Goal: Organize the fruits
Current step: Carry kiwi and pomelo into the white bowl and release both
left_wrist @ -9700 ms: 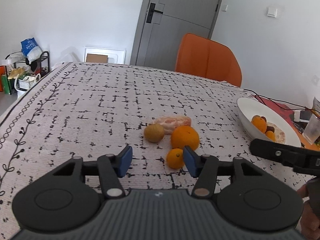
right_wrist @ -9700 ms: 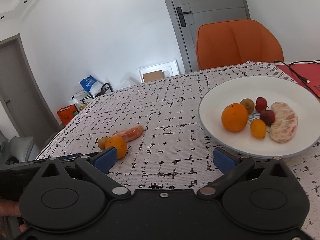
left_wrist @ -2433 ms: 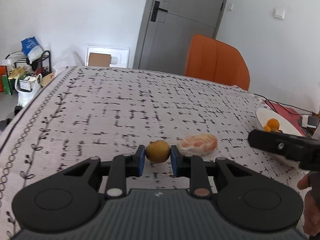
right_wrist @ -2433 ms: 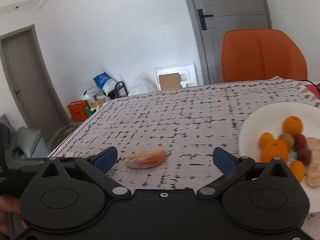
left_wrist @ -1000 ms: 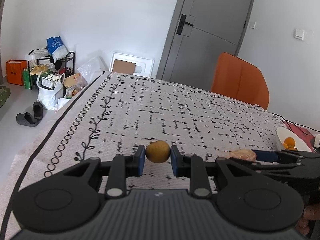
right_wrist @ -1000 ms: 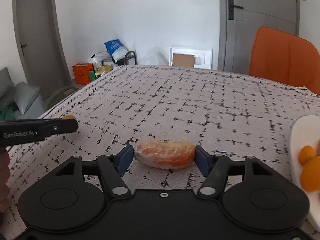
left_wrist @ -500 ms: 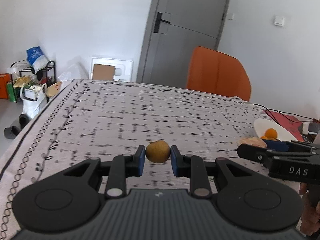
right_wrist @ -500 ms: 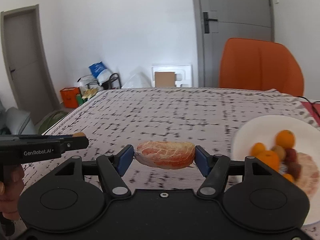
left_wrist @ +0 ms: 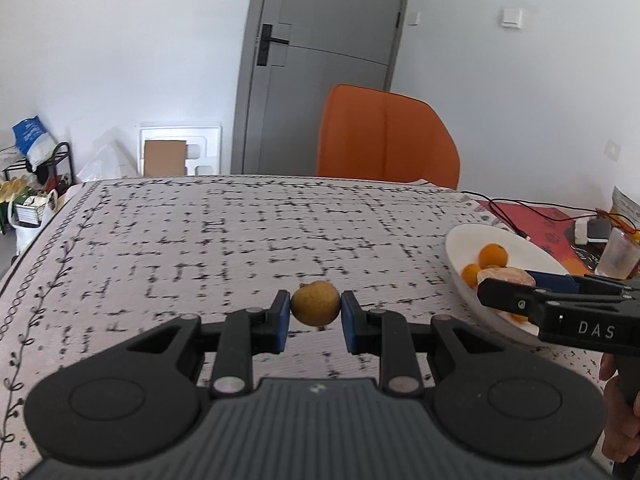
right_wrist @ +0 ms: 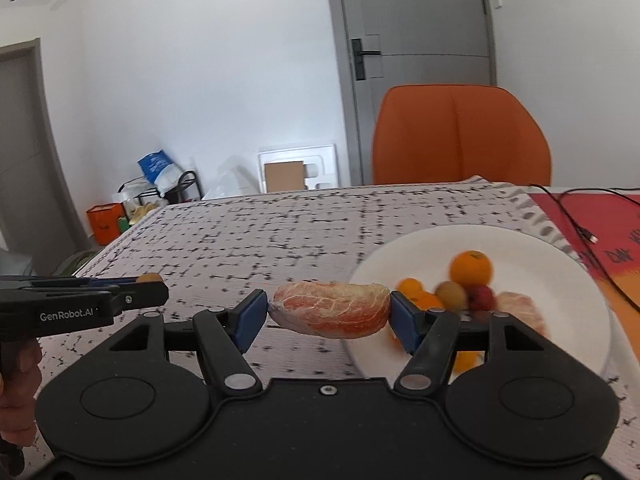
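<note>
My left gripper (left_wrist: 315, 316) is shut on a small brown-yellow round fruit (left_wrist: 315, 308) and holds it above the patterned tablecloth. My right gripper (right_wrist: 329, 316) is shut on a peeled pomelo segment (right_wrist: 330, 314) and holds it in the air at the left edge of the white plate (right_wrist: 560, 256). The plate holds oranges (right_wrist: 470, 268), a kiwi, red fruits and another peeled segment. In the left wrist view the plate (left_wrist: 460, 246) is at the right, with the right gripper (left_wrist: 508, 290) and its segment (left_wrist: 506, 278) over it.
An orange chair (left_wrist: 386, 140) stands behind the table's far edge. A red mat with cables (right_wrist: 600, 220) lies right of the plate. A cup (left_wrist: 616, 254) stands at the far right. The left gripper's side (right_wrist: 80, 300) shows at the left of the right wrist view.
Both grippers have moved right toward the plate with their fruit. The right gripper's segment now reaches the plate's left edge.
</note>
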{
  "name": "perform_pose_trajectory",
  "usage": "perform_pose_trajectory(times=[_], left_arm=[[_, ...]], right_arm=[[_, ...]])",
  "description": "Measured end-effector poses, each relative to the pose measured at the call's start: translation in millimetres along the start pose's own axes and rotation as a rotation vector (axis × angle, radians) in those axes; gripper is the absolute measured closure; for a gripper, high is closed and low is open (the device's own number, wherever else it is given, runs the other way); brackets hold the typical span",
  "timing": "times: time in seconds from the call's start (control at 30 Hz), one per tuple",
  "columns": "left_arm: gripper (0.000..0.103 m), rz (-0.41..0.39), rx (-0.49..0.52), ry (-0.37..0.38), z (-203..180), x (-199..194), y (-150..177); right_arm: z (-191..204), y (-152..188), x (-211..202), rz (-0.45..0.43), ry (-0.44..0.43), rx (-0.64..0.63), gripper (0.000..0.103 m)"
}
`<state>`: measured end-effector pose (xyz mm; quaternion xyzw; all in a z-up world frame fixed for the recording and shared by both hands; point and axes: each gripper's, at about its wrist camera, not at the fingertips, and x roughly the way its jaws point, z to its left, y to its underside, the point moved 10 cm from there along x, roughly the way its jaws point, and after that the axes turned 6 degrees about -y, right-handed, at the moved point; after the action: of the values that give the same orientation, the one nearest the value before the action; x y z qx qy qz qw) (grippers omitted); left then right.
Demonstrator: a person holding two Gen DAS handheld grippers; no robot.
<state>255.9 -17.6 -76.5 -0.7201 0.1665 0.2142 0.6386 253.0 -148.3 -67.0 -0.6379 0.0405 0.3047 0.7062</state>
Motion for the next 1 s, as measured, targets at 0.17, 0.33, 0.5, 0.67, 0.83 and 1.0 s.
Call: perform_pose_trajectory(times=[0.17,0.33,0.5,0.67,0.83,1.0], left_arm=[[0.078,0.005,0.027,0.022,-20.9,6.0,-0.1],[0.078,0.008,0.050,0.043,-39.3,11.0,-0.3],[0.078,0.014,0.066,0.061,-57.5,17.7,0.2],[0.078,0.020,0.090,0.084,-76.0,21.3,1.7],[0.078,0.019,0.116,0.109,-96.8,22.9,2.2],[0.078,0.019,0.138,0.130,-114.5,25.1,2.2]], right_arm=[[-17.9,3.1,-11.2,-0.012,0.031,0.014,0.040],[-39.0,8.2,-19.2,-0.016,0.063,0.045,0.040],[-55.2,15.7,-27.5,-0.016,0.087,0.070,0.040],[-69.8,22.4,-36.7,-0.009,0.097,0.106,0.034],[-85.2,21.9,-51.7,-0.048,0.117,0.130,0.027],[-101.7,25.2,-61.8,-0.067,0.137,0.164,0.027]])
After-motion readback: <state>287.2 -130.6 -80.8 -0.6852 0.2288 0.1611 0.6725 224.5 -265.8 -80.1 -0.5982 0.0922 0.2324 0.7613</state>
